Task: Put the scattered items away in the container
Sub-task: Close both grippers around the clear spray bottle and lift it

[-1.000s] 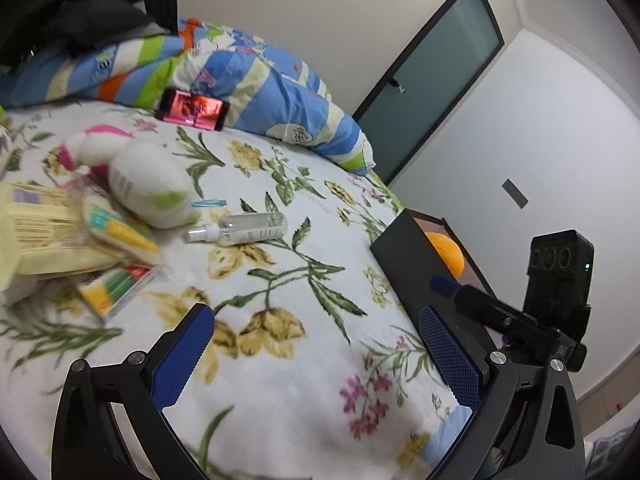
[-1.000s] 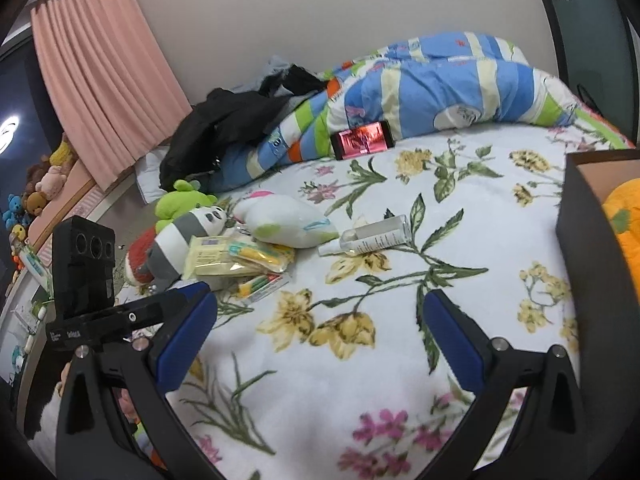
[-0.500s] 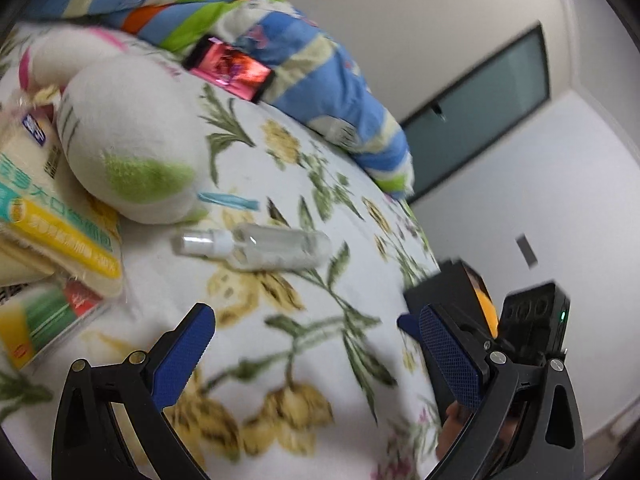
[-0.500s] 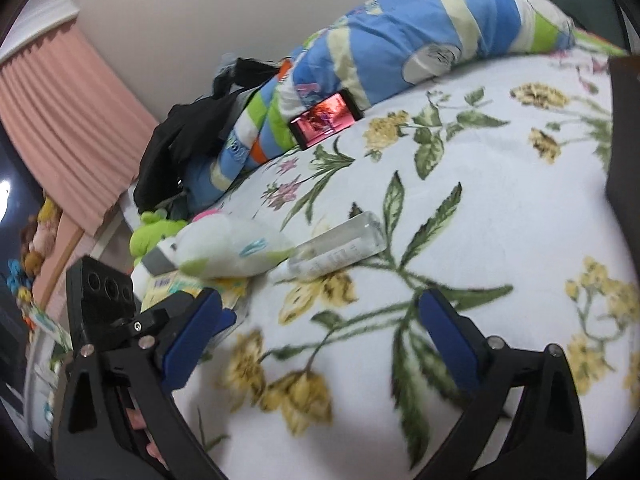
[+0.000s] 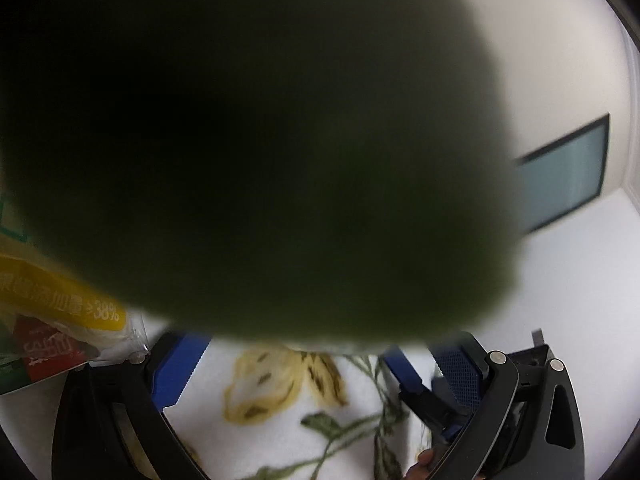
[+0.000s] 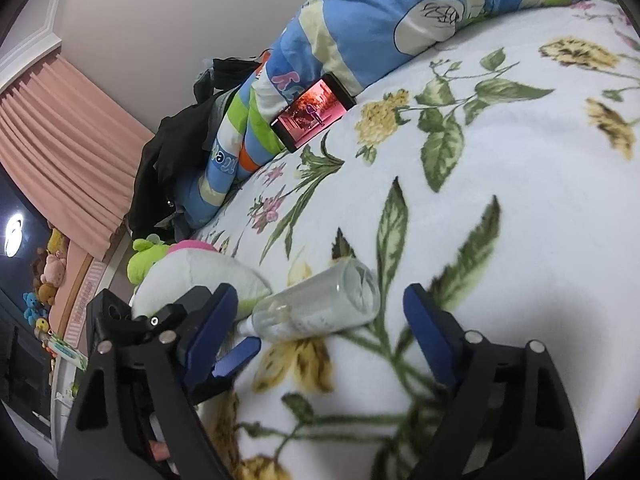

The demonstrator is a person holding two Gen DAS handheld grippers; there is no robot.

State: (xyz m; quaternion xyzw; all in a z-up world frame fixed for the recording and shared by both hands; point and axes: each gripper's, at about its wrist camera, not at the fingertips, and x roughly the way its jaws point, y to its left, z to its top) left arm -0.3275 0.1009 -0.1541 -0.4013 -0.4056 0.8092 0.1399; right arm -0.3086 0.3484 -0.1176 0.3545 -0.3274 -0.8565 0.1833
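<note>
A clear spray bottle [image 6: 320, 306] lies on the floral bedspread [image 6: 500, 200]. It sits between the fingers of my right gripper [image 6: 320, 298], whose jaws are closing, with a gap still showing at the right pad. A white plush toy [image 6: 192, 276] lies just left of the bottle. In the left wrist view the plush [image 5: 260, 140] is a dark greenish blur right at the lens. My left gripper [image 5: 320, 356] stands wide beneath it, pads clear of it. Snack packets [image 5: 60, 300] lie at its left. The container is out of sight.
A lit phone [image 6: 312, 114] leans on a striped blanket [image 6: 360, 20] at the back. Black clothing [image 6: 172, 168] and a green plush [image 6: 146, 256] lie further left, by a pink curtain [image 6: 60, 140]. A blue fingertip [image 6: 237, 355] of my left gripper pokes in beside the bottle.
Both grippers have sunk toward the bed. The left one has closed in on the plush, which now blocks its view. The right one has come around the bottle and its jaws have narrowed.
</note>
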